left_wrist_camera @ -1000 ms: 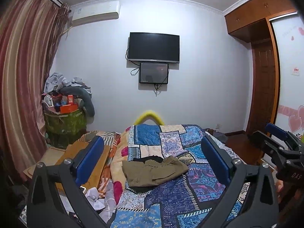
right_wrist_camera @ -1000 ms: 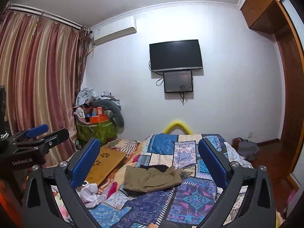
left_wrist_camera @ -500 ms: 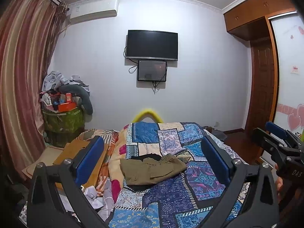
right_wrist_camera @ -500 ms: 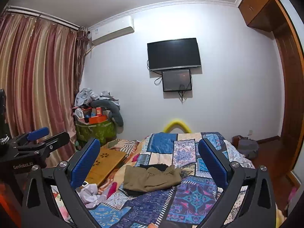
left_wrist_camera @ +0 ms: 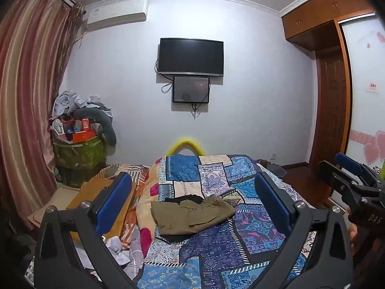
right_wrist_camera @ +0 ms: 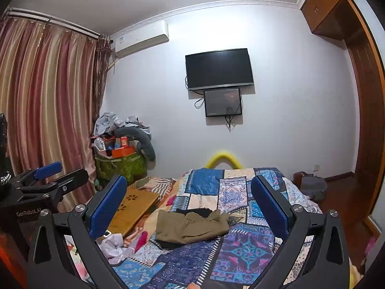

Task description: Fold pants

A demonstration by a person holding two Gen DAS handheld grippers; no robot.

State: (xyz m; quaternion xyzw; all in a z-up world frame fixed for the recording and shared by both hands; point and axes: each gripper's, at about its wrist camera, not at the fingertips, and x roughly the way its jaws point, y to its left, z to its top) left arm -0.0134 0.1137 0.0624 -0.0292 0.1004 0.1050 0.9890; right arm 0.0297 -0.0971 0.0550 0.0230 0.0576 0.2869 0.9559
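Olive pants (left_wrist_camera: 192, 213) lie rumpled mid-bed on the patchwork quilt (left_wrist_camera: 250, 231), over a black garment (left_wrist_camera: 186, 198). Left gripper (left_wrist_camera: 192, 207) and right gripper (right_wrist_camera: 189, 210) gape wide, empty, well short. Soft, light, limp cloth; grip at the ribbed waistband (left_wrist_camera: 213, 200).

Right tool (right_wrist_camera: 189, 207) open, held above bed (right_wrist_camera: 243, 248). Olive pants (right_wrist_camera: 190, 226) folded on patchwork quilt (right_wrist_camera: 231, 187). Left tool (right_wrist_camera: 60, 175) at left edge, open.
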